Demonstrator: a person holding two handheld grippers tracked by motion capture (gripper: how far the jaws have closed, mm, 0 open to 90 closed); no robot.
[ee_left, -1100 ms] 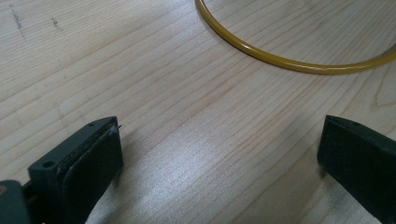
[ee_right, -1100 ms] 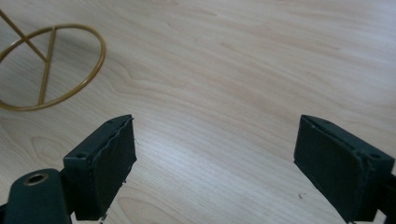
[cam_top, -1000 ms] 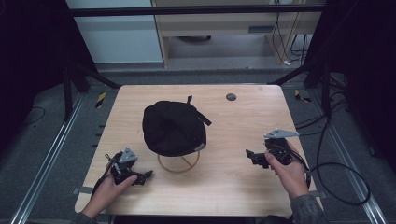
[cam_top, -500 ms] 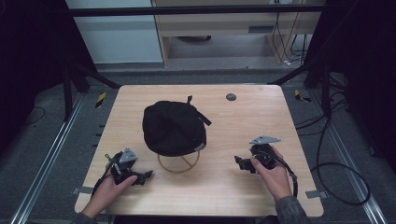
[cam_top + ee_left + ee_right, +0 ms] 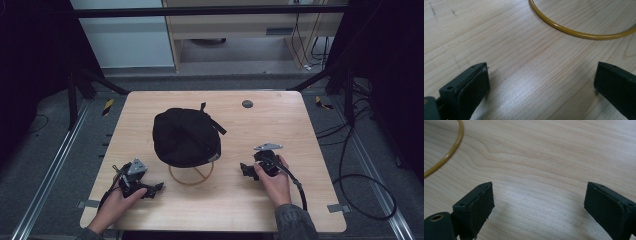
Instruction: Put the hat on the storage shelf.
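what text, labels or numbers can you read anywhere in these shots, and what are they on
None: no readable word, label, brand or number shows.
The black cap shows no legible logo from above.
The yellow ring, the wooden table and both hand-held grippers, left and right, bear no print.
The yellow-black striped pieces on the floor are markings, not text.
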